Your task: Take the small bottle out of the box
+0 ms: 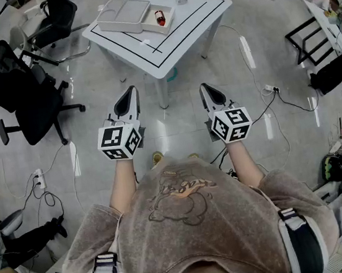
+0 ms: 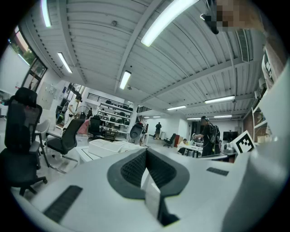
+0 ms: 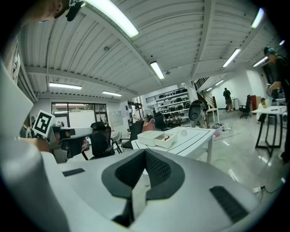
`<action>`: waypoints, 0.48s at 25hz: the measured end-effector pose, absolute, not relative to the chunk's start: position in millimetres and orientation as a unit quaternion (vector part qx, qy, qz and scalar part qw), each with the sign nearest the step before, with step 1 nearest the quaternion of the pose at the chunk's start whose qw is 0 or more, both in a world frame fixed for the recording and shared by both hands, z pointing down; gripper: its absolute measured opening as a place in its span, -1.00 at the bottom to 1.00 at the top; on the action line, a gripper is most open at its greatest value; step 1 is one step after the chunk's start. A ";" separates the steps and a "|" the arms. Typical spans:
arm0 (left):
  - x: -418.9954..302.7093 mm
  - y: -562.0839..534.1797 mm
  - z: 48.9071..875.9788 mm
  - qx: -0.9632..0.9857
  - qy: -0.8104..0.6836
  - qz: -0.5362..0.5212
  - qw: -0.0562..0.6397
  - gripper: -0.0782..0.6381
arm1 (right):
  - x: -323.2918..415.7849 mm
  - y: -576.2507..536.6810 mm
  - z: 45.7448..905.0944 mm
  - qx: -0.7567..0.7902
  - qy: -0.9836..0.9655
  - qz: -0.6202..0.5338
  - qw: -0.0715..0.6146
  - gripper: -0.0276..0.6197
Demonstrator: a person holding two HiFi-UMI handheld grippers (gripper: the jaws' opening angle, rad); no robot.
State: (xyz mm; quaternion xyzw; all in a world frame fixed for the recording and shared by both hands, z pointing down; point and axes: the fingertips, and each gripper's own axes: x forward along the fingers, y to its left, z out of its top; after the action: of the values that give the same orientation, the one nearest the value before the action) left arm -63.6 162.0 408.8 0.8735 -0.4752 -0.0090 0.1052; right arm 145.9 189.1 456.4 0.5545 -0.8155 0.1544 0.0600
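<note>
A white box [image 1: 164,17] stands open on the white table [image 1: 187,21], its lid [image 1: 124,14] lying beside it on the left. Inside the box lies a small bottle [image 1: 160,20] with red in it. The right gripper view shows the same box [image 3: 168,139] with the bottle [image 3: 167,137] far ahead. My left gripper [image 1: 130,94] and right gripper [image 1: 206,89] hang side by side over the floor, well short of the table. Both are shut with nothing between the jaws. In the left gripper view, the left gripper [image 2: 146,152] has the box lid [image 2: 106,146] ahead of it.
Black office chairs [image 1: 24,89] stand to the left of the table. Cables and a power strip [image 1: 270,90] lie on the shiny floor to the right. A black frame [image 1: 311,39] and bags stand at far right. People stand at desks in the background [image 2: 207,136].
</note>
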 end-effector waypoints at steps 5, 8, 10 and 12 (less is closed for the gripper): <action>-62.2 150.5 407.3 0.878 -0.466 -0.014 0.109 -0.76 | 143.4 178.4 451.5 0.556 -0.816 0.149 0.058 -0.92; -66.0 146.9 409.8 0.880 -0.461 -0.013 0.111 -0.76 | 142.5 176.9 453.9 0.565 -0.808 0.156 0.053 -0.92; -69.0 142.5 410.6 0.882 -0.458 -0.011 0.111 -0.76 | 140.8 177.3 455.0 0.570 -0.805 0.158 0.056 -0.92; -72.5 136.3 409.4 0.885 -0.452 -0.011 0.107 -0.76 | 137.2 177.5 454.9 0.574 -0.801 0.159 0.057 -0.92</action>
State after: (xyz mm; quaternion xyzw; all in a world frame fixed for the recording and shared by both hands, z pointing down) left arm -72.5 136.3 409.4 0.8854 -0.4522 -0.0109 0.1072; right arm 137.2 177.5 454.9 0.5741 -0.8011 0.1593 0.0571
